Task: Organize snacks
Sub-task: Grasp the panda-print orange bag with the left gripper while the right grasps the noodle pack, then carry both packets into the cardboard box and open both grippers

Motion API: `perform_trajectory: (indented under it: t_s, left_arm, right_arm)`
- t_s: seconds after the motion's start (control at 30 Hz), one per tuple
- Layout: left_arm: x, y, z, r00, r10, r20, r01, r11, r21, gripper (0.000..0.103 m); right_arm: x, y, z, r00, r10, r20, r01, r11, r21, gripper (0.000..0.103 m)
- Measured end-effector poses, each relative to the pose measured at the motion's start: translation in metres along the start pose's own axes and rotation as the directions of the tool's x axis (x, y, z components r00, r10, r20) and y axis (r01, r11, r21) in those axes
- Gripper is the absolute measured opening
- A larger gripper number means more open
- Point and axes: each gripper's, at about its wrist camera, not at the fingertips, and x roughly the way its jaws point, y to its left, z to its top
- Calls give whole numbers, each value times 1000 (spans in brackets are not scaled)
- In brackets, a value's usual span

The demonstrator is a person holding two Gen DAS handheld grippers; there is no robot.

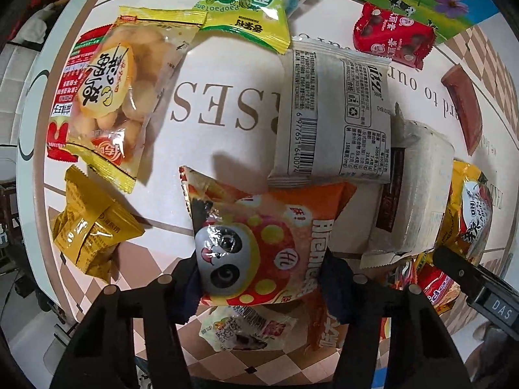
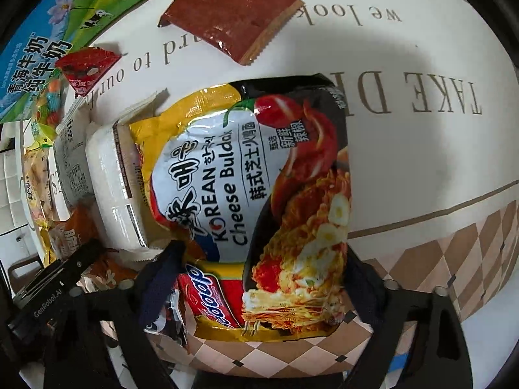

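Note:
My left gripper [image 1: 259, 278] is shut on an orange snack bag with a panda face [image 1: 259, 243], its fingers pressing both sides of the bag, which is lifted over the table. My right gripper [image 2: 259, 288] is shut on a yellow Korean cheese noodle packet [image 2: 259, 188], with a finger at each side of its lower end. A red packet [image 2: 201, 295] lies under the noodle packet. The noodle packet also shows at the right in the left wrist view [image 1: 470, 214].
On the round white table [image 1: 227, 136] lie two white packets [image 1: 334, 113] [image 1: 415, 194], a yellow egg-snack bag [image 1: 120, 90], a gold packet [image 1: 90, 223], a green candy bag [image 1: 246, 9], a red packet [image 1: 392, 35], a brown bar [image 2: 233, 13] and a milk carton box [image 2: 48, 48].

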Motion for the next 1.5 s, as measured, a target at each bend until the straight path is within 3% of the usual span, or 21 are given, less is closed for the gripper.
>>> perform_trajectory:
  t_s: [0.17, 0.27, 0.6, 0.83, 0.87, 0.93, 1.03, 1.07, 1.2, 1.4, 1.5]
  left_arm:
    - [-23, 12, -15, 1000, 10, 28, -10, 1000, 0, 57]
    - [-33, 20, -25, 999, 9, 41, -8, 1000, -4, 57]
    - [-77, 30, -74, 997, -9, 80, 10, 1000, -21, 57]
    - [-172, 36, -100, 975, -84, 205, 86, 996, 1, 57]
    - [-193, 38, -102, 967, -100, 233, 100, 995, 11, 57]
    - [-224, 38, -97, 955, -128, 269, 125, 992, 28, 57]
    - [-263, 46, -74, 938, -167, 305, 159, 986, 53, 57]
    - [-280, 51, -65, 931, -172, 322, 160, 985, 64, 57]
    - [-314, 71, -13, 918, -169, 358, 151, 985, 78, 57]
    - [-327, 105, 86, 930, -173, 323, 153, 985, 86, 57]
    - [-305, 99, 133, 944, -155, 292, 133, 987, 93, 57]
  right_arm:
    - [-12, 6, -27, 998, -1, 57, 2, 1000, -13, 83]
    - [-21, -2, -40, 997, 12, 78, -11, 1000, -6, 71]
    - [-36, -33, -85, 993, 73, 90, -74, 997, 9, 70]
    - [-131, -46, -101, 966, 200, 164, -195, 980, -46, 70]
    - [-149, -51, -83, 962, 213, 170, -207, 977, -53, 70]
    - [-178, -41, -79, 948, 252, 195, -242, 967, -74, 70]
    - [-228, -25, -67, 924, 307, 228, -287, 951, -115, 70]
    - [-228, 16, -54, 919, 314, 238, -292, 948, -123, 70]
    - [-266, 56, -25, 902, 327, 281, -292, 943, -160, 70]
    - [-286, 145, 68, 904, 289, 315, -251, 955, -156, 70]
    - [-283, 184, 123, 914, 250, 320, -213, 966, -147, 70]
